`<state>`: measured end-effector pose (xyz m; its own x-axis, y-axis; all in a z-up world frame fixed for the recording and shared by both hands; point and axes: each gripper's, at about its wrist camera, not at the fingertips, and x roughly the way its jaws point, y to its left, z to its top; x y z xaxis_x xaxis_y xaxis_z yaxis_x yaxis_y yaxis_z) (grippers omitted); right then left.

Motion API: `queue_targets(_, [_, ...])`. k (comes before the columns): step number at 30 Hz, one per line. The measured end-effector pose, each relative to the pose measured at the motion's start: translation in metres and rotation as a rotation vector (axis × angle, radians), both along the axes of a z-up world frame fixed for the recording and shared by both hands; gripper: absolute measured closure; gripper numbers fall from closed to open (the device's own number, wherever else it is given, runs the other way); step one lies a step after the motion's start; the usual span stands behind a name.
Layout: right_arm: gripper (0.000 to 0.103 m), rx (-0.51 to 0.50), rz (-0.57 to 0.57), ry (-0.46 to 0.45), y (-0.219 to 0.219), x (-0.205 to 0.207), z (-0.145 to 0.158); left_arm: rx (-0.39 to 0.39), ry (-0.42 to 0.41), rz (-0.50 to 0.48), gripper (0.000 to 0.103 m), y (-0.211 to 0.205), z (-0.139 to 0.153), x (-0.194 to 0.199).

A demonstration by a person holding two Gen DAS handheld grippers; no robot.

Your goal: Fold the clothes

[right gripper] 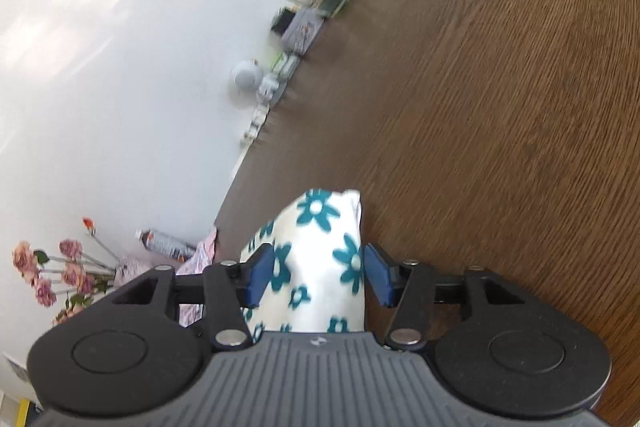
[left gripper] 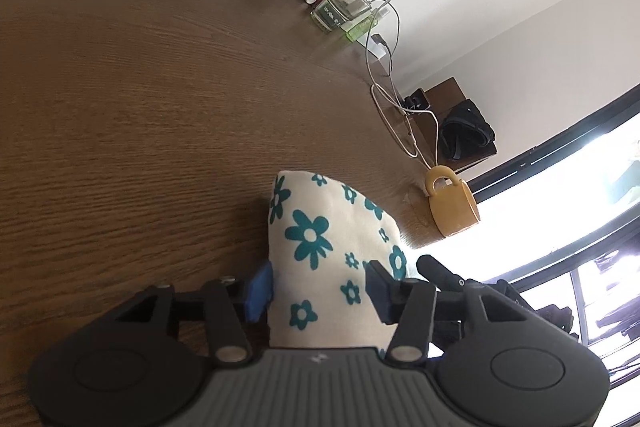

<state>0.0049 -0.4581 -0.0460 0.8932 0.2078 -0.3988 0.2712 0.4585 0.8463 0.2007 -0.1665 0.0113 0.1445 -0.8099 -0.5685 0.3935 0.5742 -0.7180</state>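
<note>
**Two grippers, one flowered cloth between the pads**

Both tools held the same garment [left gripper: 320, 259] above the wooden table [left gripper: 140, 87]. The left gripper [left gripper: 320, 291] and right gripper [right gripper: 318, 275] each had cream fabric with teal flowers bunched between blue pads, apparently pinched, though the jaws stood fairly wide. To fold well, I judged both corners should travel level and together, keeping the edge taut and clear of the yellow mug [left gripper: 452, 205]. No label or writing was legible; the clutter by the wall was too small.
</note>
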Motion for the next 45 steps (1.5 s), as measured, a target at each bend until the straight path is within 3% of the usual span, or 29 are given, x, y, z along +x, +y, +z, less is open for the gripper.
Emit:
queue_targets(3, [0.053,0.001,-0.014,0.001,-0.003,0.006,-0.001,-0.017,0.012,0.020,0.048,-0.005,-0.001,0.006])
queue_targets(6, [0.074,0.010,-0.010,0.012,-0.002,0.014,-0.005,-0.023,0.006,0.030,0.075,-0.008,-0.006,0.008])
queue_targets(7, [0.083,0.018,-0.012,0.007,-0.003,0.013,-0.008,-0.025,0.001,0.030,0.077,-0.007,-0.008,0.008])
queue_targets(9, [0.085,0.027,-0.001,-0.010,-0.006,0.011,-0.011,-0.045,0.012,0.035,0.078,-0.004,-0.011,0.010])
queue_targets(11, [0.082,0.007,-0.002,-0.008,-0.008,0.012,-0.009,-0.061,0.028,0.045,0.077,0.000,-0.013,0.011])
queue_targets(13, [0.064,-0.024,-0.024,0.000,-0.011,0.015,-0.005,-0.054,0.024,0.071,0.054,-0.001,-0.009,0.016])
queue_targets(14, [0.060,-0.045,-0.045,0.006,-0.012,0.016,-0.003,-0.059,0.018,0.092,0.048,-0.001,-0.007,0.018])
queue_targets(18, [0.060,-0.066,-0.043,0.010,-0.013,0.028,0.000,-0.089,-0.004,0.123,0.048,-0.007,-0.001,0.027])
queue_targets(20, [0.074,-0.051,-0.038,0.010,-0.013,0.032,-0.002,-0.096,-0.010,0.119,0.060,-0.012,-0.002,0.029])
queue_targets(21, [0.085,-0.044,-0.036,0.010,-0.012,0.034,-0.003,-0.097,-0.018,0.115,0.072,-0.014,-0.003,0.029])
queue_targets(22, [0.088,-0.047,-0.034,0.008,-0.012,0.034,-0.004,-0.095,-0.025,0.110,0.083,-0.016,-0.005,0.029])
queue_targets(24, [0.088,-0.052,-0.028,0.005,-0.013,0.034,-0.004,-0.103,-0.027,0.111,0.086,-0.017,-0.009,0.030])
queue_targets(26, [0.081,-0.054,-0.026,0.011,-0.015,0.030,-0.003,-0.128,0.000,0.125,0.084,-0.012,-0.013,0.031])
queue_targets(27, [0.070,-0.054,-0.030,0.007,-0.017,0.025,-0.002,-0.136,0.012,0.130,0.075,-0.009,-0.014,0.031])
queue_targets(28, [0.064,-0.061,-0.030,-0.008,-0.016,0.019,0.000,-0.130,0.011,0.125,0.058,-0.006,-0.013,0.031])
queue_targets(29, [0.058,-0.073,-0.030,-0.021,-0.014,0.012,0.002,-0.122,0.003,0.120,0.051,-0.004,-0.011,0.029])
queue_targets(30, [0.058,-0.084,-0.023,-0.027,-0.011,0.009,0.004,-0.116,-0.008,0.120,0.045,0.000,-0.011,0.026])
queue_targets(32, [0.058,-0.107,-0.010,-0.037,-0.004,0.002,0.006,-0.107,-0.026,0.120,0.046,0.006,-0.010,0.022])
queue_targets(38, [0.059,-0.300,-0.029,-0.005,0.013,0.018,0.018,-0.097,-0.054,0.156,0.055,0.000,-0.014,0.023])
queue_targets(39, [0.065,-0.330,-0.033,-0.002,0.015,0.022,0.021,-0.099,-0.063,0.161,0.063,-0.002,-0.014,0.023])
queue_targets(40, [0.080,-0.332,-0.019,-0.001,0.018,0.026,0.022,-0.104,-0.069,0.162,0.076,-0.004,-0.014,0.023])
queue_targets(42, [0.087,-0.327,-0.014,0.012,0.021,0.031,0.020,-0.112,-0.074,0.153,0.089,-0.008,-0.013,0.022])
queue_targets(45, [0.089,-0.290,-0.021,0.008,0.020,0.029,0.016,-0.117,-0.071,0.146,0.089,-0.010,-0.015,0.021])
